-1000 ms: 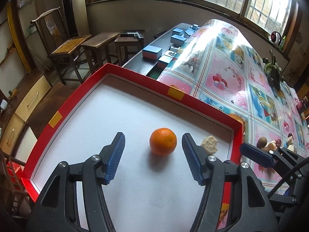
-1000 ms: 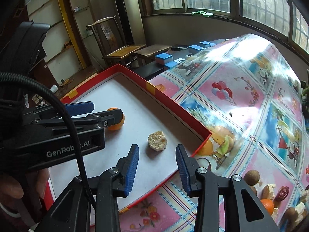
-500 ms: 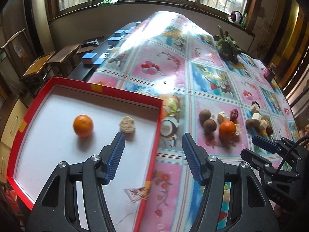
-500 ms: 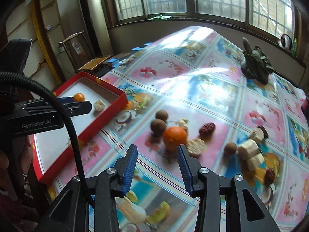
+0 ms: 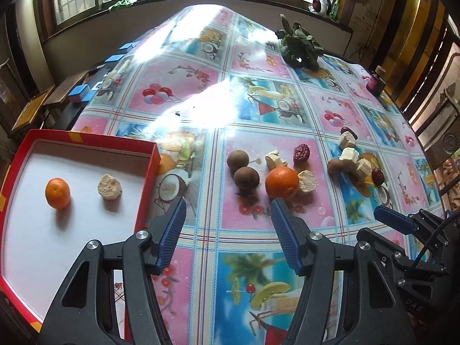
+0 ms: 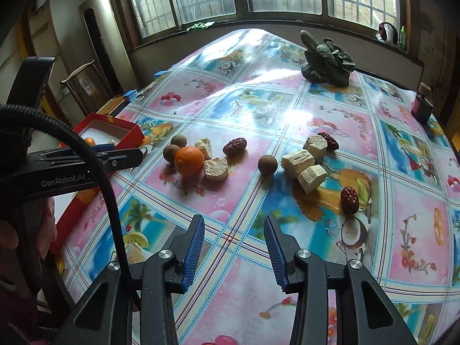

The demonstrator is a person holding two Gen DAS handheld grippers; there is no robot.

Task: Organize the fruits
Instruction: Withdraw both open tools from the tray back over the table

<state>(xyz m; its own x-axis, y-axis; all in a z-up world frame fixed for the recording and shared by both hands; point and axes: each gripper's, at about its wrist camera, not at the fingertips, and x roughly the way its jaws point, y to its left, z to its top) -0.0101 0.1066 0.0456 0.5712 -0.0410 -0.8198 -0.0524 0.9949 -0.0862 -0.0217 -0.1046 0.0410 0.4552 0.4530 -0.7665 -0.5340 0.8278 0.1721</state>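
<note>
**Both tools empty over the bench, loose fruit ahead**

I've got my left tool (image 5: 228, 210) spread wide with nothing between its blue pads, and my right tool (image 6: 234, 230) parted more narrowly, empty too, both tilted down at the bench (image 6: 287, 302) with its fruit-print cloth.

My landmark is the loose orange (image 6: 189, 161). It sits just beyond my left tool's right pad. Touching it on the right is a pale chunk (image 6: 216, 169). Just left of it are two brown round fruits (image 5: 245, 178), one behind the other. Behind the orange lies another pale piece (image 5: 276, 159), and beside that a red date (image 5: 301, 153).

Well left of the orange is the red tray (image 5: 149, 178), white inside, holding a second orange (image 5: 57, 193) and a pale chunk (image 5: 109, 187) side by side, apart.

Right of the orange: a lone brown fruit (image 6: 267, 164), then a cluster of pale chunks (image 6: 297, 159) with dates (image 6: 349, 199) near them.

Far beyond, a dark leafy plant (image 6: 327, 61) by the windows.
</note>
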